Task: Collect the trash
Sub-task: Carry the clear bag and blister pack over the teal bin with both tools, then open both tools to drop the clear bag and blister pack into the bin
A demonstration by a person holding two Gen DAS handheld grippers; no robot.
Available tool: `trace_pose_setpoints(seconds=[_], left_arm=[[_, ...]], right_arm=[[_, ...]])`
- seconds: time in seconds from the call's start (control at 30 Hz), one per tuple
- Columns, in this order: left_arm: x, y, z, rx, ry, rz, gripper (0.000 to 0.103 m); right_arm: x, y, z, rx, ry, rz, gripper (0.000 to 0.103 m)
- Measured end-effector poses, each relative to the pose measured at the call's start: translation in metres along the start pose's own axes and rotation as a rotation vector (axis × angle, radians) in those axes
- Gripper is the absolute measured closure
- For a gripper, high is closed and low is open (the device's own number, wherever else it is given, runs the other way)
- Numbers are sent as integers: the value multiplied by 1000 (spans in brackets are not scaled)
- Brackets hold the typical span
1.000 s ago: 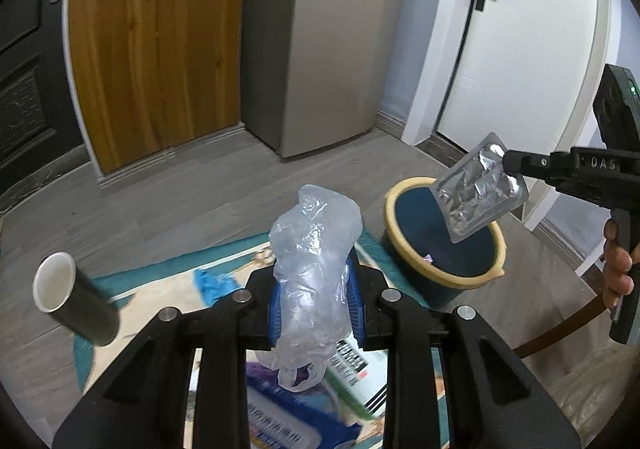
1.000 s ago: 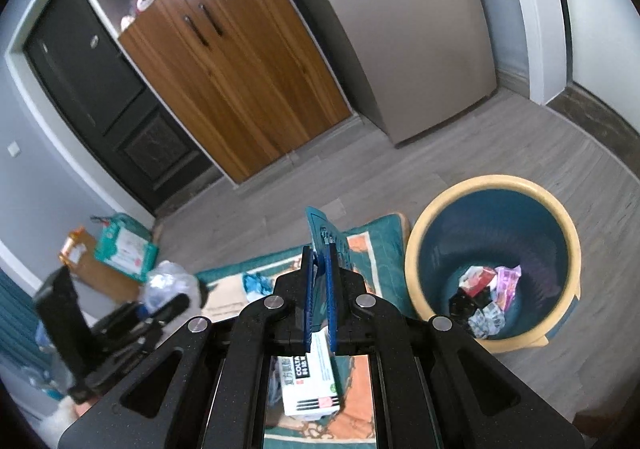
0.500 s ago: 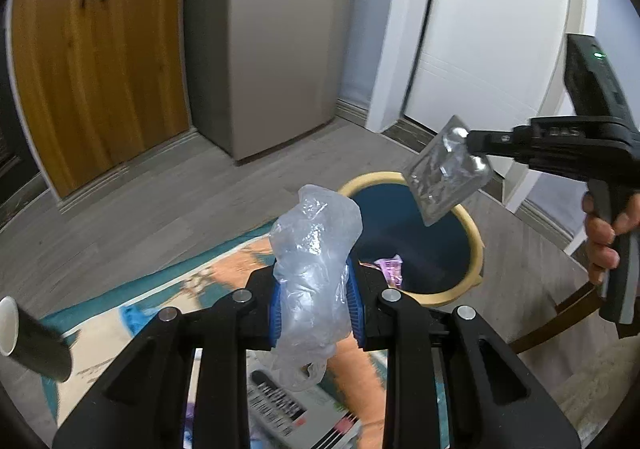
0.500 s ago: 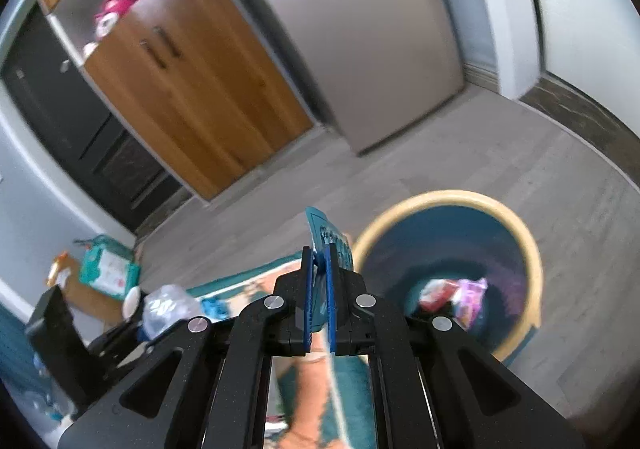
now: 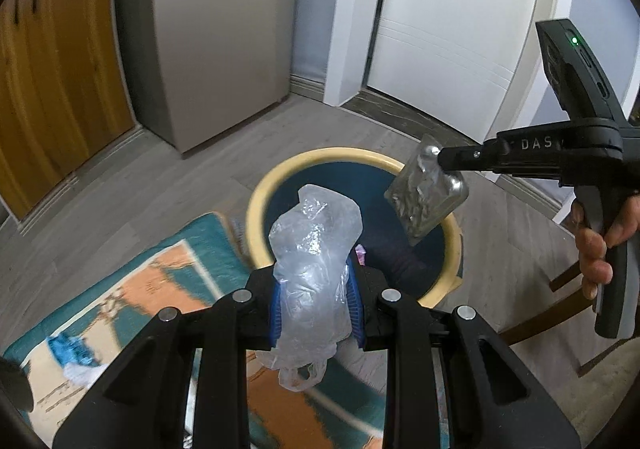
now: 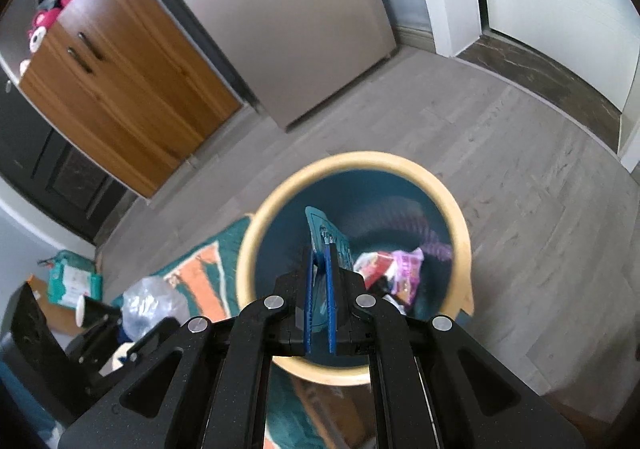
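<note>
My left gripper is shut on a crumpled clear plastic bag, which stands up between its blue pads and hangs out below them. Just beyond it is a blue bin with a yellow rim. My right gripper, held by a hand, is shut on a silver blister pack over the bin's right rim. In the right wrist view that gripper pinches the pack edge-on above the bin, which holds several wrappers. The left gripper and its bag show at lower left.
A teal and orange rug lies left of the bin. A grey fridge and a wooden cupboard stand behind, with a white door at the right. A paper cup and a wipes pack lie at far left.
Both grippers have swung toward the bin and sunk, each keeping its hold. The bin now sits in the middle of both views. The paper cup has slid out of the left wrist view.
</note>
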State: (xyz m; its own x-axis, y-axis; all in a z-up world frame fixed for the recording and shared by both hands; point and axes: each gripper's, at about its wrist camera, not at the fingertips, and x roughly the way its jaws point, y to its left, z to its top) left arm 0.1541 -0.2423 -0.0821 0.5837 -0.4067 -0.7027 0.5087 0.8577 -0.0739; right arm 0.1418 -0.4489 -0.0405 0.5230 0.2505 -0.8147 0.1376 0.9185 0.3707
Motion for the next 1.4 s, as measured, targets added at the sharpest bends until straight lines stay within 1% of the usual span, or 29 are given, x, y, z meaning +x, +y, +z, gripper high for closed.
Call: trace_pose_setpoints(seconds=[0.17, 0.3, 0.43, 0.5, 0.67, 0.73, 0.8, 0.93, 1.0, 1.07, 1.1, 1.13, 1.2, 1.27, 1.3, 1.4], left_arm=[[23, -8, 4, 24, 12, -15, 78], [38, -8, 11, 6, 6, -39, 78], [51, -6, 18, 5, 2, -40, 78], [51, -6, 21, 4, -18, -50, 78], [38, -7, 38, -8, -137, -96, 77], [38, -8, 43, -2, -159, -103, 76], [41, -10, 43, 9, -159, -106, 76], [53, -3, 38, -3, -125, -104, 68], [57, 2, 35, -20, -111, -106, 68], [58, 4, 33, -30, -106, -107, 66], [58, 5, 33, -36, -108, -107, 63], [57, 6, 33, -45, -111, -108, 55], [55, 5, 33, -51, -117, -110, 43], [54, 3, 31, -44, -119, -102, 39], [54, 2, 30, -40, -115, -94, 33], [53, 3, 26, -35, -112, -83, 31]], right_arm=[[4, -11, 0, 18, 3, -16, 96], [10, -23, 1, 42, 12, -42, 96], [16, -30, 0, 58, 27, -70, 96], [17, -32, -1, 65, 28, -73, 96], [16, -33, 1, 78, 14, -71, 96], [19, -35, 1, 84, 18, -71, 96], [20, -34, 0, 79, 21, -83, 96], [22, -36, 1, 89, 22, -92, 96], [23, -37, 0, 98, 25, -91, 96], [25, -37, 0, 103, 29, -86, 96], [25, -36, 0, 101, 31, -85, 96], [26, -36, 0, 100, 31, -83, 96], [27, -37, 0, 106, 34, -70, 96], [28, -37, 0, 107, 37, -62, 96], [28, -37, 0, 108, 37, -59, 96], [27, -36, 1, 111, 34, -51, 96]])
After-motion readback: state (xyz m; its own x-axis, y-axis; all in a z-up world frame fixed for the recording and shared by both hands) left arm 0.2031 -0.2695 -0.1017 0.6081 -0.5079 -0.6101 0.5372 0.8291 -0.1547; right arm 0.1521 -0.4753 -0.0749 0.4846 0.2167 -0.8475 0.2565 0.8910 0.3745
